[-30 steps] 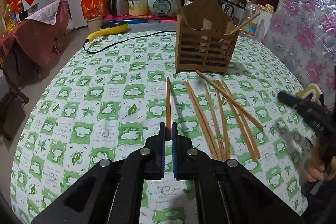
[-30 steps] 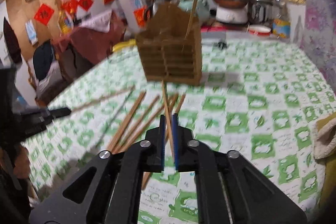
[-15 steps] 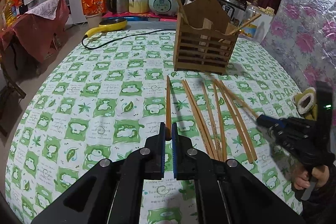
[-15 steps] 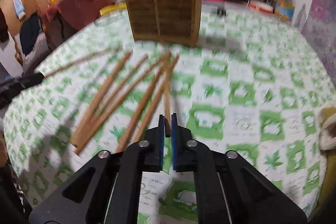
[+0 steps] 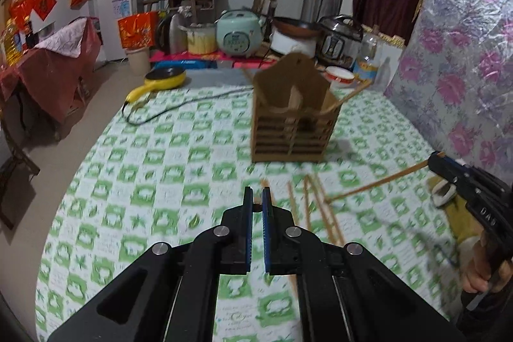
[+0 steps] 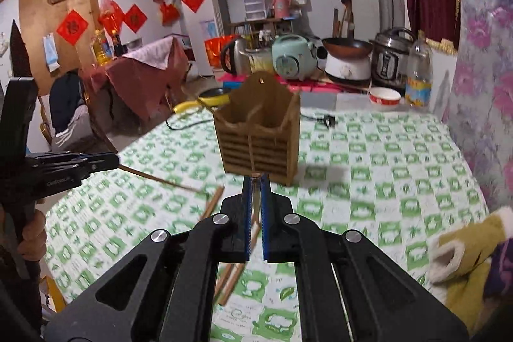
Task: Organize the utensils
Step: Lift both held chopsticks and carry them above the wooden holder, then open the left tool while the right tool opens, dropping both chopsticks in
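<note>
Both chopsticks are now off the cloth [image 5: 154,169]: your left gripper [image 5: 256,207] and right gripper [image 6: 255,181] have each lifted one, jaws nearly closed on it. Holder [image 5: 290,120] stands ahead; spare chopsticks [image 5: 315,210] remain. Insertion comes next.

Each wrist view looks forward along its gripper, raised above the surface [image 5: 166,169]. Both face and share the wooden holder [image 5: 290,120] [image 6: 258,133].

Left gripper [image 5: 256,204] closed on a chopstick [image 5: 256,207] end; wooden holder [image 5: 290,124] beyond; right gripper [image 5: 433,161] gripping another chopstick [image 5: 378,183]
</note>
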The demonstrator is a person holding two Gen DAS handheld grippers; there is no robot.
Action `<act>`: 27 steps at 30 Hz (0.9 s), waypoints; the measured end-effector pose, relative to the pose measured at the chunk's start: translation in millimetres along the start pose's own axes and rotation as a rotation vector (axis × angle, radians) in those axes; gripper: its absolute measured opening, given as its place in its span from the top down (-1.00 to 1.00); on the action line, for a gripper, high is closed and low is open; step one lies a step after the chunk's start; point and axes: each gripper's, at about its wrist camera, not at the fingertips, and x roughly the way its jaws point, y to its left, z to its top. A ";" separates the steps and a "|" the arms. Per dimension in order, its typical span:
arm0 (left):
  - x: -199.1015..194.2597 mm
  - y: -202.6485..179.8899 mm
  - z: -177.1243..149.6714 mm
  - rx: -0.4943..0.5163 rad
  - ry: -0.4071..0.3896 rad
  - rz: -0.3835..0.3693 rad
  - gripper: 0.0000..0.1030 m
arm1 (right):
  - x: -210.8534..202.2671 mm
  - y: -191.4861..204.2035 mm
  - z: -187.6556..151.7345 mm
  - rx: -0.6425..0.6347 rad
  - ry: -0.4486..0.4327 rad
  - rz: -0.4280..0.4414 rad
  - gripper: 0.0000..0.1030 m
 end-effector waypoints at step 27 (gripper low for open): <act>94.8 -22.8 160.9 -0.018 -0.101 0.034 0.51 | 96.7 -27.3 112.8 0.064 0.015 -0.042 0.82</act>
